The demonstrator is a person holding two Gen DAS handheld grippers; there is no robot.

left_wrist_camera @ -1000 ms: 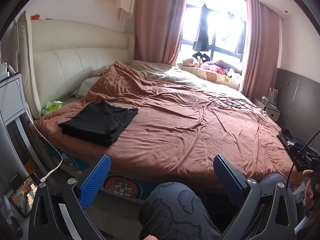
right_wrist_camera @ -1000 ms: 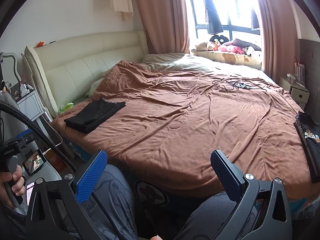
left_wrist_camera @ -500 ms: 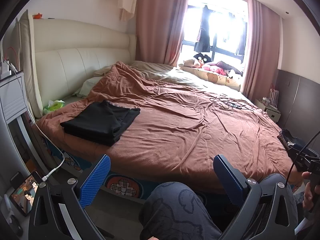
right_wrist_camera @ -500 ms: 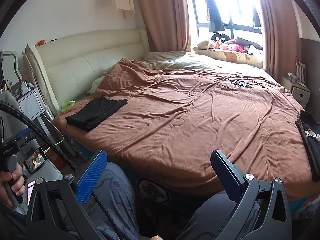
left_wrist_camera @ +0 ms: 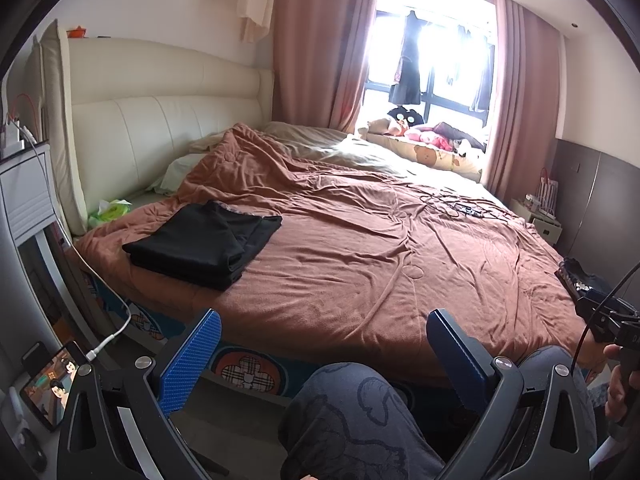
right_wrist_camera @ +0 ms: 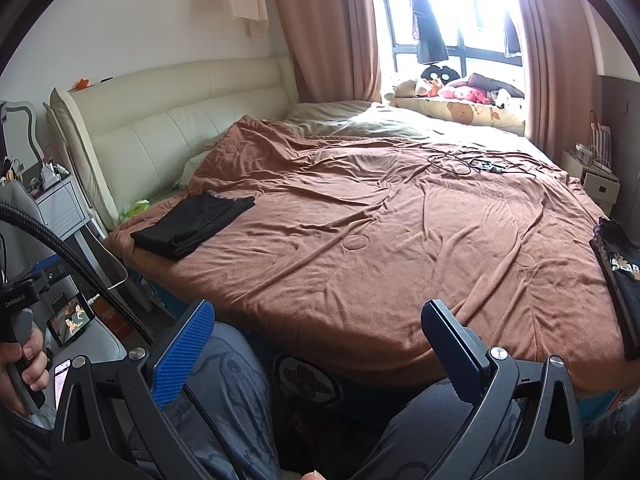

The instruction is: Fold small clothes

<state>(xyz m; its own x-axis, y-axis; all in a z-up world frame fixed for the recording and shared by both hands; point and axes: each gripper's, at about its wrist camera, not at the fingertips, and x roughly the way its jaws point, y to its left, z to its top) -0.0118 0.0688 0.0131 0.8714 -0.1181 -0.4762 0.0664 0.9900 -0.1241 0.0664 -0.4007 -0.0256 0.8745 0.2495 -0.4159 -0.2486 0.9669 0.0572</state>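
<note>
Black folded clothes lie on a brown blanket; blue tool pads.

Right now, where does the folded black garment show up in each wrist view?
Left wrist: folded black garment lies left of centre, on the brown blanket near the bed's corner.
Right wrist: folded black garment sits further left and looks smaller.
Shared landmark: the cream headboard behind it.
</note>
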